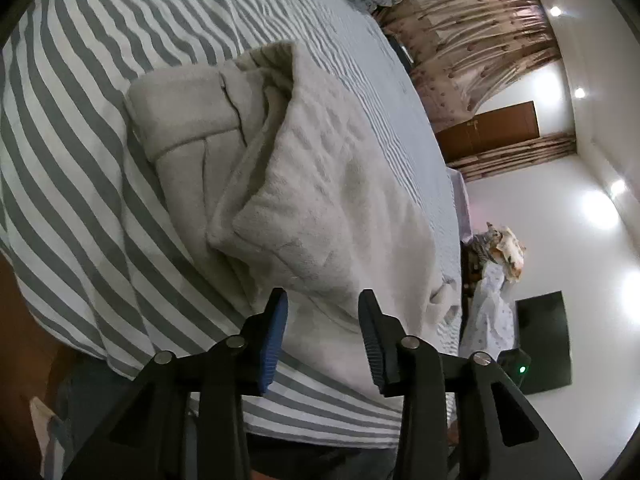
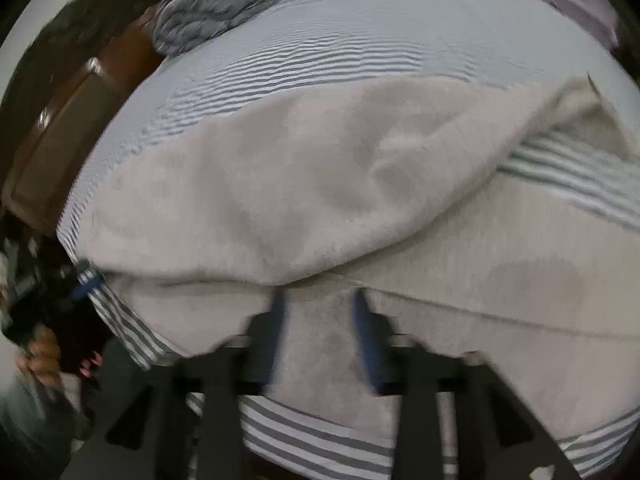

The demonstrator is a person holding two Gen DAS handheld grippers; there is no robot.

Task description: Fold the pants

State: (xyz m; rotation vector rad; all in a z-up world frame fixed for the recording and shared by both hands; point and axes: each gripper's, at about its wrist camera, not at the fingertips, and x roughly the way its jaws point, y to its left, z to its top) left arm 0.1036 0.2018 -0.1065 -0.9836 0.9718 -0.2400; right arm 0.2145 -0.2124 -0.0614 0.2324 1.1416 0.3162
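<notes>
The beige fleece pants [image 1: 304, 184] lie folded over on the striped bed. In the left wrist view my left gripper [image 1: 323, 300] is open, its jaws apart just short of the near edge of the pants, holding nothing. In the blurred right wrist view the pants [image 2: 320, 184] fill the middle, one layer folded over another. My right gripper [image 2: 320, 300] is open, its blue-padded fingers [image 2: 366, 332] straddling the pants' near edge under the fold. The left gripper [image 2: 86, 276] shows small at the left edge of the pants.
The bed has a grey and white striped cover [image 1: 80, 160]. A grey-blue bundle of cloth [image 2: 220, 0] lies at the far end. A wooden headboard or furniture [image 2: 60, 140] is to the left. Curtains [image 1: 472, 40] and a dark wall screen [image 1: 544, 336] lie beyond the bed.
</notes>
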